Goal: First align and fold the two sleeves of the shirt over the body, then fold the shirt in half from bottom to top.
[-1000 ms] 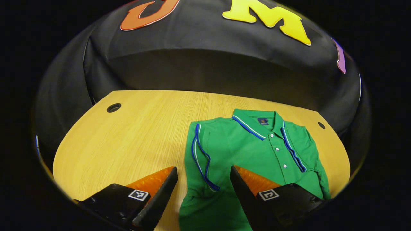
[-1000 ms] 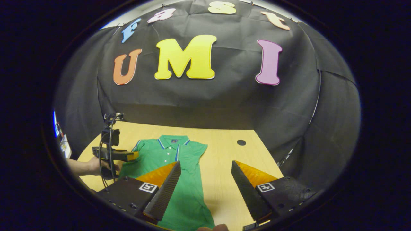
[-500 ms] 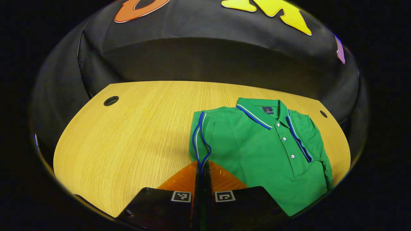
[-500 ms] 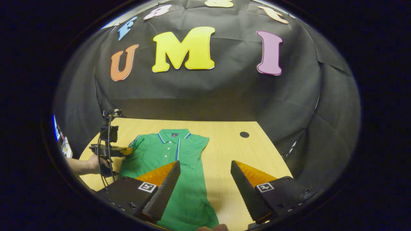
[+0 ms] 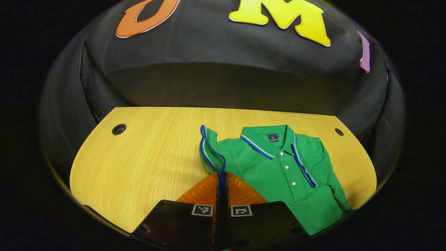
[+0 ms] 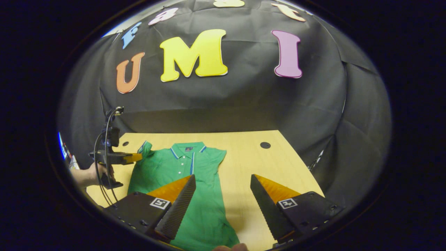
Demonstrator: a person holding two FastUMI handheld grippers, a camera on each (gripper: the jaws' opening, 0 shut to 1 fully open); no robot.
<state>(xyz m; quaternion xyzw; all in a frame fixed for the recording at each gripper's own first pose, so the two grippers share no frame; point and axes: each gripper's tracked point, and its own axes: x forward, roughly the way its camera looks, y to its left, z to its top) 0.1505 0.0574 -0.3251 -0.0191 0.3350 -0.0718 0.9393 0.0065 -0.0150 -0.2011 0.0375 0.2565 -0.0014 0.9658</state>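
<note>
Two grippers over a green shirt (image 5: 278, 174) on the wooden table (image 5: 146, 157).
Left gripper (image 5: 222, 179) pinches the blue-trimmed sleeve (image 5: 209, 148), lifted at 12 o'clock; right gripper (image 6: 223, 188) gapes wide, holding nothing, shirt at its 10 o'clock.

A green polo shirt (image 5: 278, 170) with blue-and-white striped trim lies on a light wood-grain table (image 5: 146, 157).
</note>
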